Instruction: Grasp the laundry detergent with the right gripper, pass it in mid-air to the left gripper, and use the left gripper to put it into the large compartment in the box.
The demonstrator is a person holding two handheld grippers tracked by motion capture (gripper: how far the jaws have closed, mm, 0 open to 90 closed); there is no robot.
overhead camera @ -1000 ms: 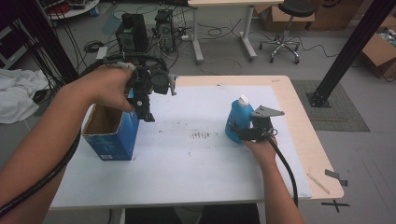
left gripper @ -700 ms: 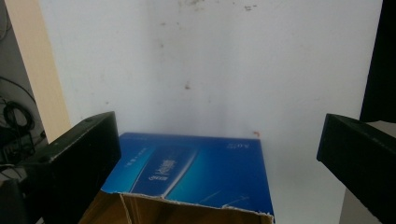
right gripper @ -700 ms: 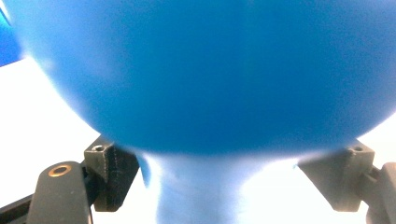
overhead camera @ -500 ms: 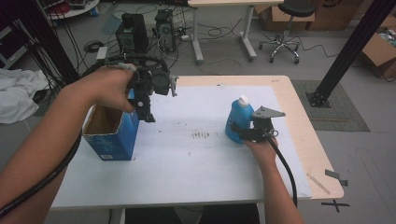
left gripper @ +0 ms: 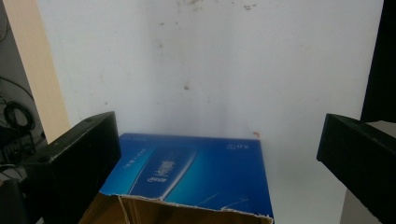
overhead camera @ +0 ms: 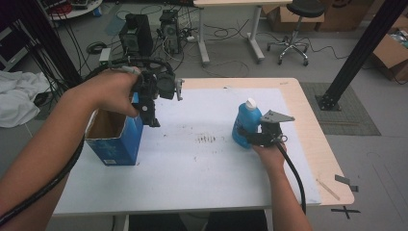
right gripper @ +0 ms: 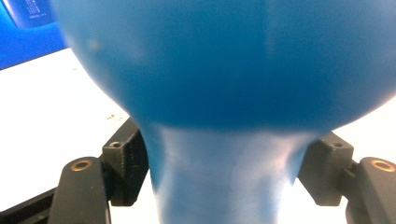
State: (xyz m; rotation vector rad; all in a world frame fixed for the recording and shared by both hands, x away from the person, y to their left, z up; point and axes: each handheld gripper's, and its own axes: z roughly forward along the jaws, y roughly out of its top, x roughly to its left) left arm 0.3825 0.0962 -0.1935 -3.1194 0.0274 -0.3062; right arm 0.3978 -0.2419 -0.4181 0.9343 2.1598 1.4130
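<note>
A blue bottle with a white cap stands upright on the right part of the white table top. My right gripper reaches it from the near side, low on its body. In the right gripper view the bottle sits between the black jaws, which have just been closing, and both pads touch its narrow part. An open blue cardboard box stands at the left. My left gripper hangs above the box's far right corner, pointing down, open and holding nothing. The left gripper view looks down past its jaws at the box.
Small dark marks dot the middle of the table top. The tan table edge runs along the right. Behind the table are computer cases, cables and an office chair on the floor. A black post stands at the right.
</note>
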